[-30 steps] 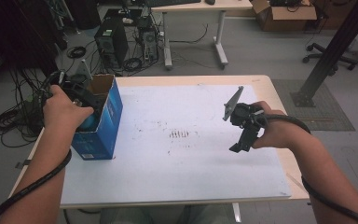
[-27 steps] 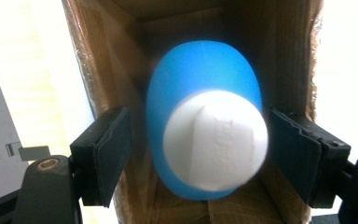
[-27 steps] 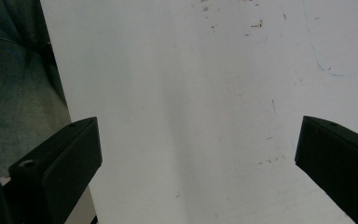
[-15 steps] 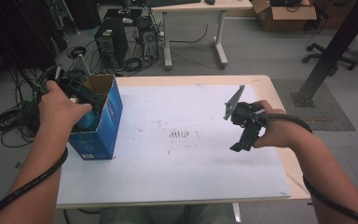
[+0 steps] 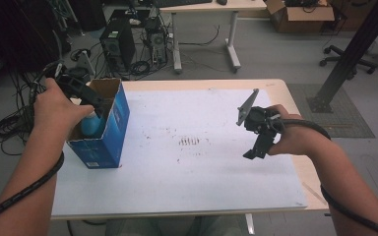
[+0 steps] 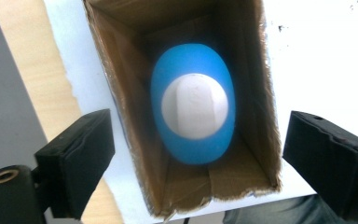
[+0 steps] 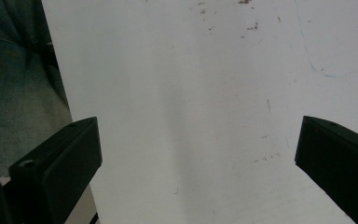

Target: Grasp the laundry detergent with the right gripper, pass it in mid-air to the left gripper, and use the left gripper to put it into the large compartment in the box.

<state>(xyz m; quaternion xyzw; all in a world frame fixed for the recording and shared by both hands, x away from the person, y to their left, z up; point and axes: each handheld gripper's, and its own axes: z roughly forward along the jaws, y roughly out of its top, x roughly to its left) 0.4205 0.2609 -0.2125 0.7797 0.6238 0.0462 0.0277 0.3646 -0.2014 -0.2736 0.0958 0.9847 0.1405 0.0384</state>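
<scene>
A blue cardboard box (image 5: pixel 112 132) stands open-topped at the left of the white table (image 5: pixel 187 182). Inside it lies a blue rounded object (image 5: pixel 92 126) with a white round face. In the left gripper view I look straight down into the box (image 6: pixel 121 116) at that object (image 6: pixel 193 147). My left gripper (image 5: pixel 89 98) hangs just above the box mouth. Its jaws (image 6: pixel 198 163) have just been opening and stand wide, with nothing pressed between them. My right gripper (image 5: pixel 254 152) hovers over the bare table at the right, open (image 7: pixel 198 163) and empty.
Behind the table are a second desk (image 5: pixel 204 10), a computer tower (image 5: pixel 112 42) and cables on the floor (image 5: pixel 10 123). A black post (image 5: pixel 347 54), an office chair (image 5: pixel 349 51) and a cardboard box (image 5: pixel 300 9) stand at the back right. Small brown marks (image 5: pixel 189 141) dot the table's middle.
My left hand has lifted up from the box mouth and its jaws have spread; the blue object stays in the box. The right hand has kept still.
</scene>
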